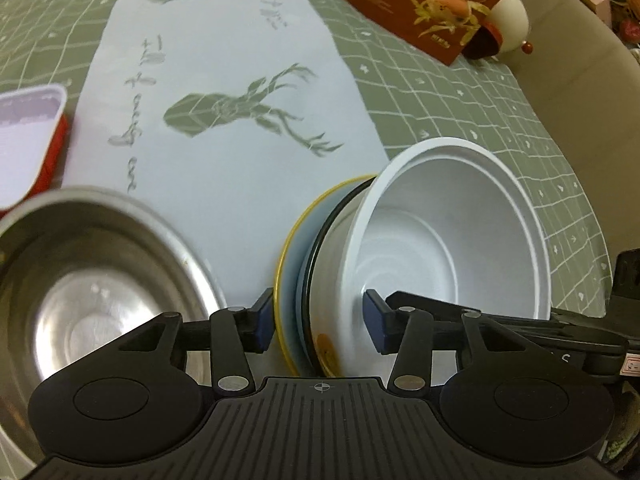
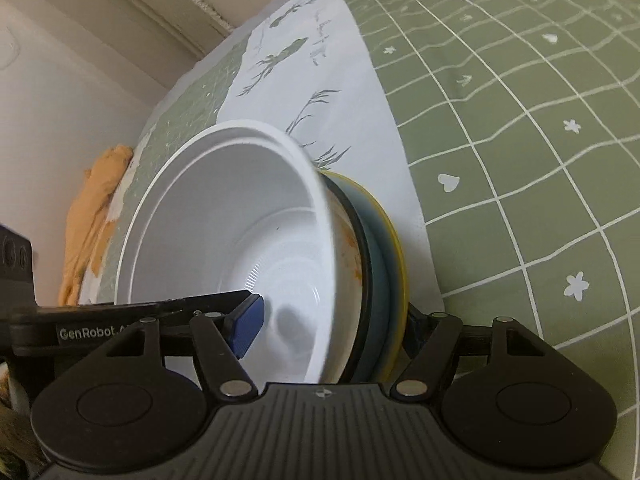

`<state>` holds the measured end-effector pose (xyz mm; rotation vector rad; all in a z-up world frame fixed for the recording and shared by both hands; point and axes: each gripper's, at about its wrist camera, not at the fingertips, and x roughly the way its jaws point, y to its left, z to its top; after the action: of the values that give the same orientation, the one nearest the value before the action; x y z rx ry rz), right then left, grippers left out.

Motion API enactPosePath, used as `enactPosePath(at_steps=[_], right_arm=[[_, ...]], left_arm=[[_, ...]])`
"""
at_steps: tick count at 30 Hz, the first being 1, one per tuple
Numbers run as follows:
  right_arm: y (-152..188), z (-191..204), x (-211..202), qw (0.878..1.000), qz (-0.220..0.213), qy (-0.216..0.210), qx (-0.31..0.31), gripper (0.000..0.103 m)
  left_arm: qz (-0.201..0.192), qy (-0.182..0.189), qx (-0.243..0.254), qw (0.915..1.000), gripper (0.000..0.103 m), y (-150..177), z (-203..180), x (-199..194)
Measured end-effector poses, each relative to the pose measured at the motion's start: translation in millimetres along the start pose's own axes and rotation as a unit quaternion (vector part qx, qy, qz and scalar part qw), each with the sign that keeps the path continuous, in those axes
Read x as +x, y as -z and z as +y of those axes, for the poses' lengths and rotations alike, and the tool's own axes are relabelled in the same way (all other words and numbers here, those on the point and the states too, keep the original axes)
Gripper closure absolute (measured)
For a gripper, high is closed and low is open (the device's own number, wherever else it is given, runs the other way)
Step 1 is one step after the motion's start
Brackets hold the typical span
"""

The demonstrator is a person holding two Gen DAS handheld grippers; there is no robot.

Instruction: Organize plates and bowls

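Observation:
A nested stack stands tilted on edge over the table runner: a white bowl (image 1: 460, 220) inside a black-rimmed bowl (image 1: 334, 264), backed by a blue plate with a yellow rim (image 1: 288, 264). My left gripper (image 1: 320, 320) straddles the stack, one blue pad against the plate's rim and the other inside the white bowl, pressing on it. In the right wrist view the white bowl (image 2: 224, 208) and the yellow-rimmed plate (image 2: 394, 248) sit between the jaws of my right gripper (image 2: 332, 326). One of its pads is inside the bowl, and the other finger is behind the plate. A steel bowl (image 1: 92, 280) lies at the lower left.
A white tray with red sides (image 1: 28, 136) sits at the left edge. A red printed box (image 1: 420, 4) and a round white pot (image 1: 512, 16) stand far right. The green checked tablecloth (image 2: 520, 160) spreads right of the runner. An orange cloth (image 2: 92, 216) lies by the table's far edge.

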<state>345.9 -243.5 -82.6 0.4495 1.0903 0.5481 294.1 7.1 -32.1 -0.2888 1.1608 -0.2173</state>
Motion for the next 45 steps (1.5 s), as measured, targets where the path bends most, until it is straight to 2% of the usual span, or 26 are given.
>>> enactPosePath(at_steps=[8,13,18,22,27,35,45], right_arm=[[13,12,-13,1.0,0.019,-0.013,-0.016,0.033],[18,5,-11,1.0,0.017,-0.019,-0.013,0.033],[19,-6,-14,1.0,0.006,0.0,-0.004,0.033],[21,-10,-12,1.0,0.01,-0.002,0.001,0.033],[22,-10,-9,1.0,0.012,-0.002,0.003,0.033],[14,-13,-9,1.0,0.005,0.015,0.006,0.033],[9,-11,-4,1.0,0.016,0.005,-0.002,0.033]], left_arm=[[0.034,-0.028,-0.005,0.999,0.053,27,-7,-14],[0.02,-0.025,-0.002,0.9995,0.056,26,-12,-17],[0.005,-0.03,0.022,0.9993,0.055,22,-28,-23],[0.011,-0.042,0.032,0.9986,0.056,23,-33,-20],[0.014,-0.039,0.026,0.9988,0.056,22,-29,-20],[0.017,-0.046,0.031,0.9983,0.055,18,-31,-17],[0.019,-0.056,0.035,0.9976,0.053,13,-30,-11]])
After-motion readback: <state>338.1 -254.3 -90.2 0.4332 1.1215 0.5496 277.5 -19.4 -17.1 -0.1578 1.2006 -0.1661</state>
